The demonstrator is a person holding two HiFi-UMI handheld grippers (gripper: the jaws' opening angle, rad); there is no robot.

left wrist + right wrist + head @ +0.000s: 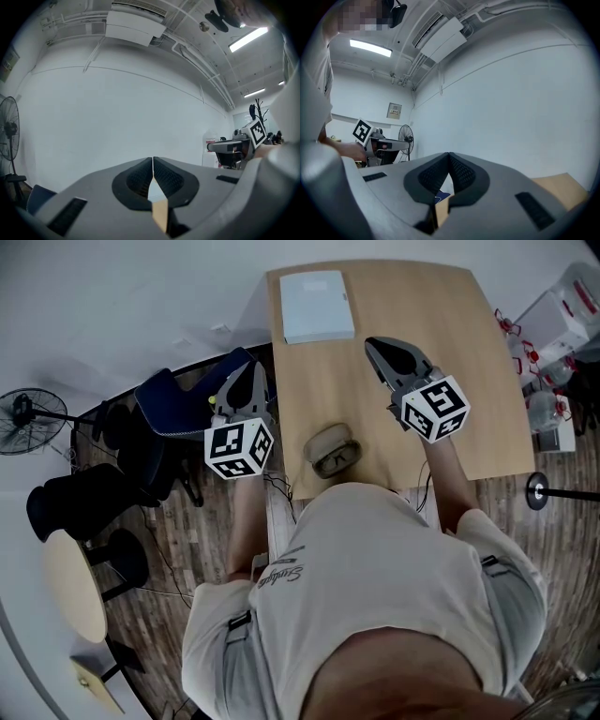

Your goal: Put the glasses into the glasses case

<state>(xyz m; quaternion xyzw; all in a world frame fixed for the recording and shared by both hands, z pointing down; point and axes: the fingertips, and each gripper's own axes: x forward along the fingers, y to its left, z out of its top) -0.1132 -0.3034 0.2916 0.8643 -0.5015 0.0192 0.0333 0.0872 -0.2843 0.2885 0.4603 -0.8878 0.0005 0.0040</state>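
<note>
A beige glasses case [328,442] lies open near the table's front edge, and dark-rimmed glasses [336,461] rest in it, partly over its near lip. My left gripper [253,371] is held up left of the table edge, jaws shut and empty. My right gripper [375,343] hovers over the table to the right of the case, jaws shut with nothing in them. In the left gripper view the left gripper [153,160] points at a white wall. The right gripper [449,155] in its own view faces the same wall. Neither gripper view shows the case.
A white flat box [316,305] lies at the far left of the wooden table [478,381]. A blue chair [178,404] stands left of the table, a floor fan [23,413] farther left. Clear plastic bins [562,315] sit at the right.
</note>
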